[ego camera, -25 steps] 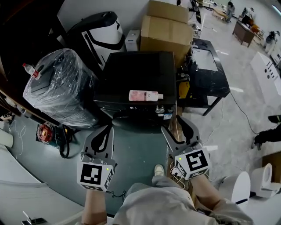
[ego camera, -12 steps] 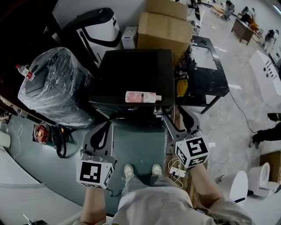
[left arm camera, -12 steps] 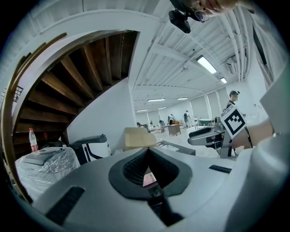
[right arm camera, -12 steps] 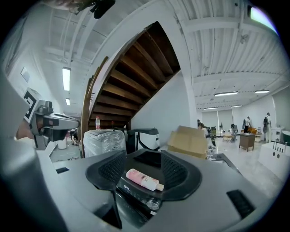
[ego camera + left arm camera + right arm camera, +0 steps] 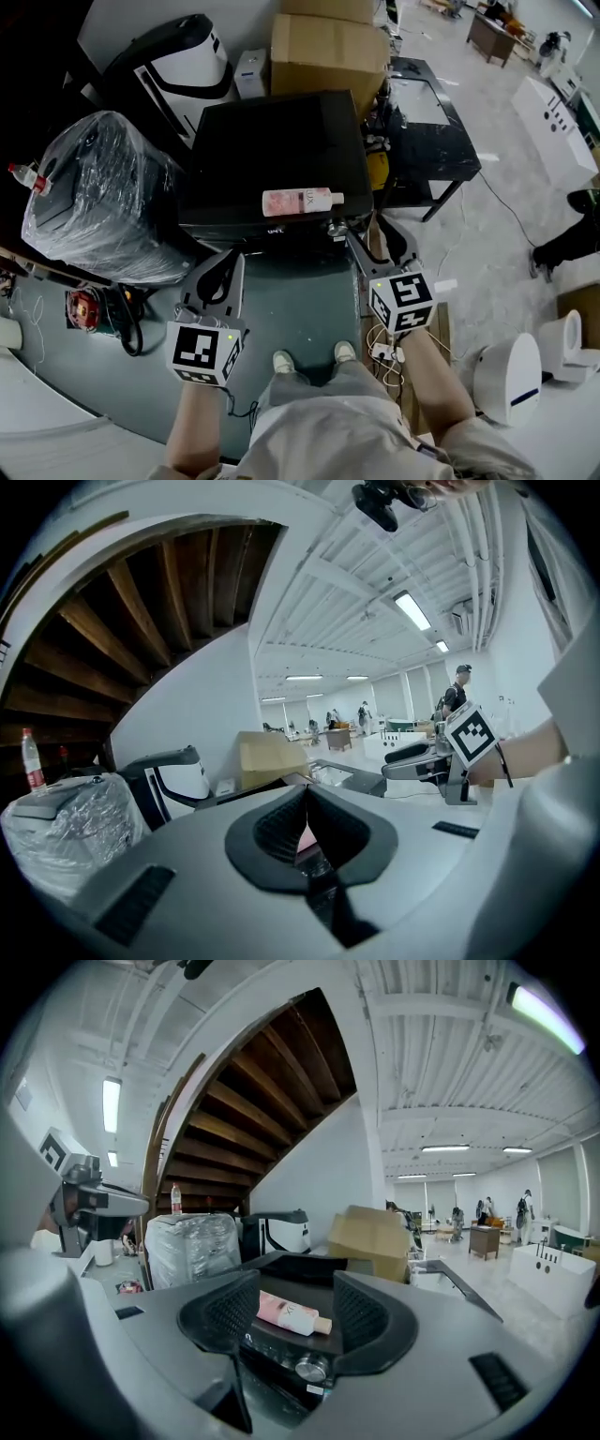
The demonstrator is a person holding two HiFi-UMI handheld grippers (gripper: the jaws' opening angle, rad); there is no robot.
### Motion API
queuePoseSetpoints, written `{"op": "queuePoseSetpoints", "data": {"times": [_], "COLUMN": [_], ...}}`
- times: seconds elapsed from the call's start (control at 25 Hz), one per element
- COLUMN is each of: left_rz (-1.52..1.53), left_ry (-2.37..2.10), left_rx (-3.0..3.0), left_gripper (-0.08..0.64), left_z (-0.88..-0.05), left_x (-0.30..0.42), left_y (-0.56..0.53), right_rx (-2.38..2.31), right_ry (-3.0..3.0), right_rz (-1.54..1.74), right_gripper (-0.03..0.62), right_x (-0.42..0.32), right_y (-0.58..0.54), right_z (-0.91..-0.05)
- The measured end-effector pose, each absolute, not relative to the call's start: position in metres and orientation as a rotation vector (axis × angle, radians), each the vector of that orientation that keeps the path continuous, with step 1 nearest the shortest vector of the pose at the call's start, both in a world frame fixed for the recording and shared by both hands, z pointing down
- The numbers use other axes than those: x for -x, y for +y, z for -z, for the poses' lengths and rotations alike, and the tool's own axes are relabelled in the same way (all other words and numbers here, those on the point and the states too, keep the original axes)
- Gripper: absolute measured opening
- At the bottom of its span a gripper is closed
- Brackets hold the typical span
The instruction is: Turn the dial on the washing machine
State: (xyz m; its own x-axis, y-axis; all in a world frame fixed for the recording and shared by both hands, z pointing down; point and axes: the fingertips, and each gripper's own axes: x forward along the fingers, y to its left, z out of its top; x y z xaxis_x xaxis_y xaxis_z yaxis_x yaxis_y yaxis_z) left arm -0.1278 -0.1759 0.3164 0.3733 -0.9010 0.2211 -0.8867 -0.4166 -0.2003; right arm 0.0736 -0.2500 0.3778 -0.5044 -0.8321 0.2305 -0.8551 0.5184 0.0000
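the dial [image 5: 310,1367] is the small silver knob on the front panel of the washing machine [image 5: 281,155], near the panel's right end and just under the front lip of the black top. from the right gripper view it sits ahead of my jaws and a little below the gap between them, not yet between the pads. on the lid just above it lies a pink bottle [image 5: 286,1312] on its side, cap end towards the dial's side. my right gripper [image 5: 380,236] is wide apart and empty, tips close to the front corner in the head view. i judge this as the approach step, with the grip not yet made. to do it well i'd lower the right gripper until the knob is centred in the gap, then push in level so both pads straddle its rim, not its face. i'd close only enough to bite, since a smooth metal knob is likely to slip under a loose hold. i'd then roll the wrist about the knob's own axis, so i don't drag it sideways. the upper jaw should stay under the lip so it doesn't nudge the bottle. my left gripper [image 5: 225,267] is closed on nothing, low in front of the machine's left side, well apart from the dial, and can stay out of this.
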Motion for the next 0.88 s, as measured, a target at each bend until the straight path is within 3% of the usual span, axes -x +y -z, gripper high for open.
{"op": "queuePoseSetpoints", "data": {"times": [0.88], "left_rz": [0.551], "left_ry": [1.693], "left_rx": [2.589], "left_gripper": [0.021], "left_z": [-0.455], "left_x": [0.172], "left_y": [-0.214], "right_rx": [-1.454], "right_ry": [-2.366], "right_rz": [-0.164], "right_gripper": [0.255], "right_x": [-0.046], "right_y": [-0.302], "right_z": [-0.551]}}
